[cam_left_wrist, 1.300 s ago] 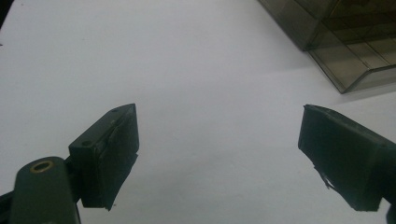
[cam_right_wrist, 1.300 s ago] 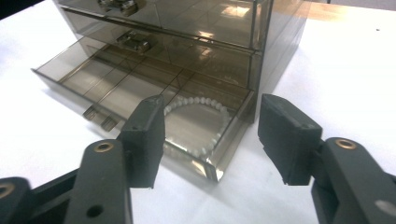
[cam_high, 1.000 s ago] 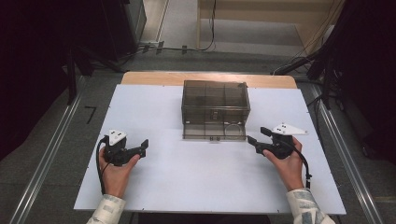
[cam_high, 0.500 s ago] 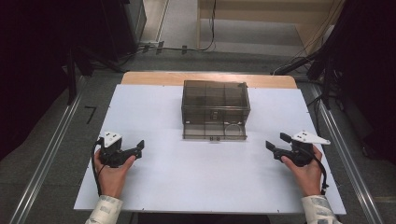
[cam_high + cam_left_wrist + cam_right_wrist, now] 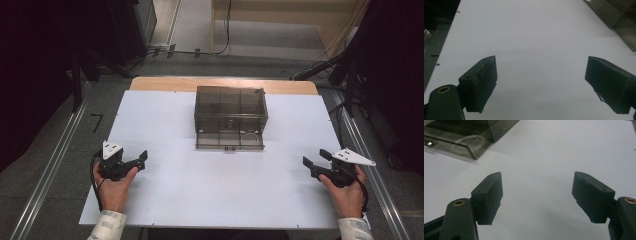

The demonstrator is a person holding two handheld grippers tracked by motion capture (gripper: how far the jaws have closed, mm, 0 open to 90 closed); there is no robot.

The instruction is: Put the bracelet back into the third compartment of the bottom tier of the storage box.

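Nearest, at the tabletop's (image 5: 175,200) front corners: left hand-held gripper (image 5: 141,159) released and holding nothing, right hand-held gripper (image 5: 316,159) also spread with bare white surface between the jaws, having just been opening a little wider. Farther in, dead centre and well apart from both, smoky clear drawer box (image 5: 230,117) with its lower drawer (image 5: 229,140) pulled out and a white bead ring (image 5: 471,140) lying inside. Nothing standing between either hand-held gripper and that box; beyond, wooden table edge (image 5: 165,82), cables (image 5: 220,40) on grey floor.

A smoky, glossy see-through plastic drawer box (image 5: 230,117) stands on a smooth, matt white tabletop (image 5: 165,125).
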